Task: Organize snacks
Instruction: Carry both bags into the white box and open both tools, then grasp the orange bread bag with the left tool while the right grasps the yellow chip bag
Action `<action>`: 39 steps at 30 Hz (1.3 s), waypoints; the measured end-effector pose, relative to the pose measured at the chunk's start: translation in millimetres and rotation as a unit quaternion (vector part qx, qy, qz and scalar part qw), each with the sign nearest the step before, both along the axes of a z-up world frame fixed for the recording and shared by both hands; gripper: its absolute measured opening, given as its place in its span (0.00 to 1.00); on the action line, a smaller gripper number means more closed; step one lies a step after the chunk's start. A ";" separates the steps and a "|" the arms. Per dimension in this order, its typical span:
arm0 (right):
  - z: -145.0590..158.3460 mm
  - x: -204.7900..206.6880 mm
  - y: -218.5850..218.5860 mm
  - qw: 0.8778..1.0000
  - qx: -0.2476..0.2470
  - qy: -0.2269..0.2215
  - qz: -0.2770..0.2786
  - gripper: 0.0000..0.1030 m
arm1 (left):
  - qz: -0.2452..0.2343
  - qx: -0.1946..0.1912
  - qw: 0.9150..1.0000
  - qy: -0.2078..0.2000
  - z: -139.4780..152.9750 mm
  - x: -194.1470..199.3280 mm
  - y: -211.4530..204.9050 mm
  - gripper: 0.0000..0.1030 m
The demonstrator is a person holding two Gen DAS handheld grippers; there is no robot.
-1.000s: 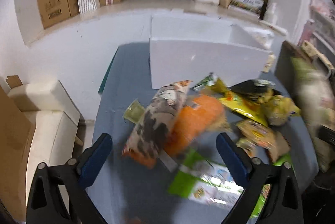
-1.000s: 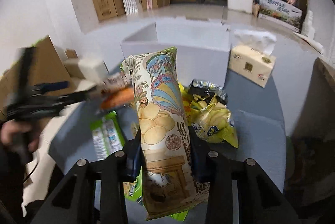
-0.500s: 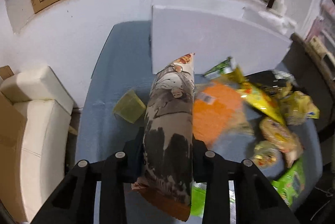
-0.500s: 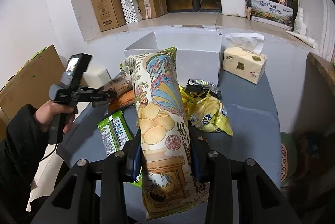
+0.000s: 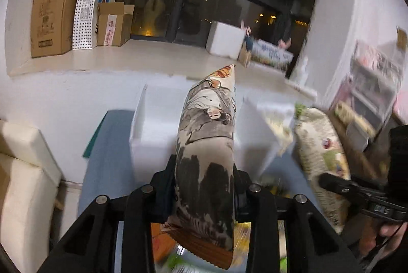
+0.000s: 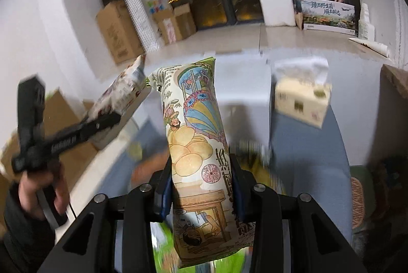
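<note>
Both grippers are loaded. Left gripper has its jaws clamped narrow on a grey-and-black ink-print snack bag, gripping approx. the lower third, w/ the top seal pointing up toward the white foam box. Right gripper is pinched on a cream cartoon-print chip bag, again low on the body, bag standing up out of the jaws. Both bags are off the blue table, held in the air in front of the box.

Handling, as a judgement: these look like puffed pillow bags, mostly air, so light but squashy. Sides bulge around the pads, i.e. the film gives under pressure. Glossy film is prob. slippery, and contents likely crisp and breakable, so a hard squeeze risks crushing or popping. Best hold is mid-body across the narrow width, as now. The crimped end seals are stiffer but thin, could slide out.

The rest of the snacks sit blurred on the table below, can't make out individual packs. A tissue box stands at the table's far right, just beside the box. Next move prob. a drop into the open box; release low so the bags don't bounce out.
</note>
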State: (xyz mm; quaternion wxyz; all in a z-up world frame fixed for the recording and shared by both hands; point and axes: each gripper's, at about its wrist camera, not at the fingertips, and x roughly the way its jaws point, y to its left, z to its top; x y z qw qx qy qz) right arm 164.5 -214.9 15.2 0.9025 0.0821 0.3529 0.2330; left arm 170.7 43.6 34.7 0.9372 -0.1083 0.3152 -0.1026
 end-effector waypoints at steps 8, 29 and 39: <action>-1.6 144.3 11.9 0.990 0.074 0.082 -0.088 0.40 | 0.059 0.001 0.997 0.041 -5.7 121.0 -1.0 0.37; 7.8 140.2 1.7 0.992 0.099 0.033 -0.069 1.00 | 0.037 0.022 0.995 0.093 -33.4 100.1 -0.5 1.00; 8.1 -9.4 -15.9 0.999 0.004 -0.032 0.028 1.00 | -0.008 0.045 0.997 0.065 -38.0 -38.8 -4.5 1.00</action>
